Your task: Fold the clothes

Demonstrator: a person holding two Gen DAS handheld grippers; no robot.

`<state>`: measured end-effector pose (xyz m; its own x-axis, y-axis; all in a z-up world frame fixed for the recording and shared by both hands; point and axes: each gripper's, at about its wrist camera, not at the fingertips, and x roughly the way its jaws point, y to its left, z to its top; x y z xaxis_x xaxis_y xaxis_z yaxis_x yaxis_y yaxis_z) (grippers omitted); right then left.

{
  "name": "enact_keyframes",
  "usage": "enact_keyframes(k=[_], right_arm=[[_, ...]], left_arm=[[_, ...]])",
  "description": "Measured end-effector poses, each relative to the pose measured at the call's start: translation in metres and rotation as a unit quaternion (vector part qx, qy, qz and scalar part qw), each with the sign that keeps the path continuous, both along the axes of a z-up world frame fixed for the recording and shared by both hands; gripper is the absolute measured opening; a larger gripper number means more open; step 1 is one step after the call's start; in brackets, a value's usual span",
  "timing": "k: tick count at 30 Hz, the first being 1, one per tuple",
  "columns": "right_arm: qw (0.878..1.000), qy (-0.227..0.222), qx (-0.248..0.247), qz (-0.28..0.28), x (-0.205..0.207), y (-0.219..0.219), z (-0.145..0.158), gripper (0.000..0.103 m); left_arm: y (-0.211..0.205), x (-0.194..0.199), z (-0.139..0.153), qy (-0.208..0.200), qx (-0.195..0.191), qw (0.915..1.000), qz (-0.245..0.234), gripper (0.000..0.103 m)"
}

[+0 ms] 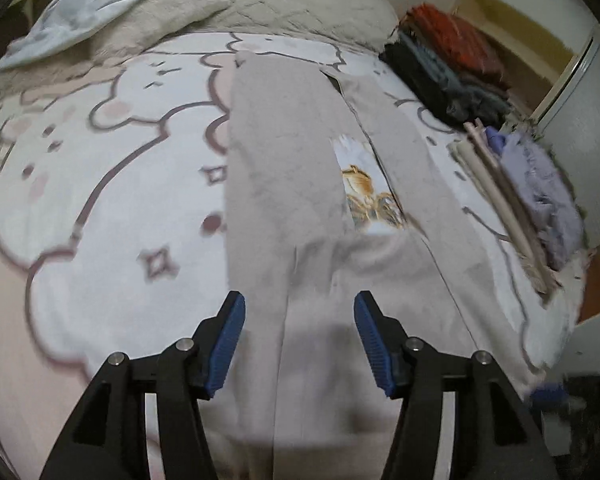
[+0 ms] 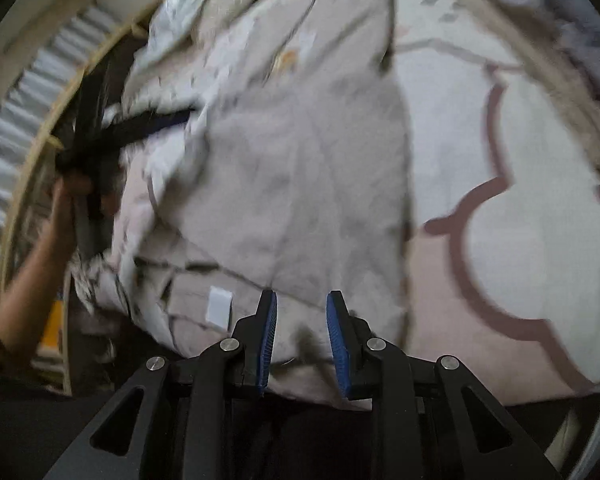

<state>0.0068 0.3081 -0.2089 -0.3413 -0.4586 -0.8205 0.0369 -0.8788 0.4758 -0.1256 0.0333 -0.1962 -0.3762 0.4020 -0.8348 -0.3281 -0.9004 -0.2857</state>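
Observation:
A pale beige garment (image 1: 284,168) lies spread lengthwise on the bed, with both sides folded in over a printed orange and white picture (image 1: 364,188). My left gripper (image 1: 299,298) hovers over the garment's near end, open, and its blue pads (image 1: 230,344) hold nothing. In the right wrist view the same garment (image 2: 300,160) shows a white label (image 2: 219,306) near its close edge. My right gripper (image 2: 301,295) hangs over that edge with a narrow gap between its pads and no cloth pinched. The picture is blurred.
The bed has a white and pink bear-print blanket (image 1: 100,200). Folded clothes are stacked at the right: red and dark ones (image 1: 452,64), lilac and beige ones (image 1: 540,192). Pillows (image 1: 300,4) lie at the head. A person's forearm (image 2: 32,264) and wooden rails (image 2: 32,92) are at the left.

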Motion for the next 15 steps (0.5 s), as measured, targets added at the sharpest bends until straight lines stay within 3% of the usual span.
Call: enact_keyframes(k=[2,4,6,15], right_arm=[[1.000,0.010,0.012,-0.026,0.002,0.016,0.003,0.027],[0.998,0.012,0.021,-0.054,0.000,0.028,0.002,0.034],[0.996,0.013,0.027,-0.079,0.000,0.038,0.000,0.069],[0.994,-0.004,-0.017,-0.110,0.002,0.043,-0.024,0.069]], left_arm=[[-0.018,0.021,0.001,-0.019,0.022,0.9995,0.007,0.057],[-0.024,0.039,0.001,-0.029,0.027,0.9991,0.012,0.057],[-0.025,0.059,-0.003,-0.038,0.027,0.9988,0.014,0.057],[-0.009,0.105,-0.032,-0.099,0.054,0.9930,0.033,0.057]])
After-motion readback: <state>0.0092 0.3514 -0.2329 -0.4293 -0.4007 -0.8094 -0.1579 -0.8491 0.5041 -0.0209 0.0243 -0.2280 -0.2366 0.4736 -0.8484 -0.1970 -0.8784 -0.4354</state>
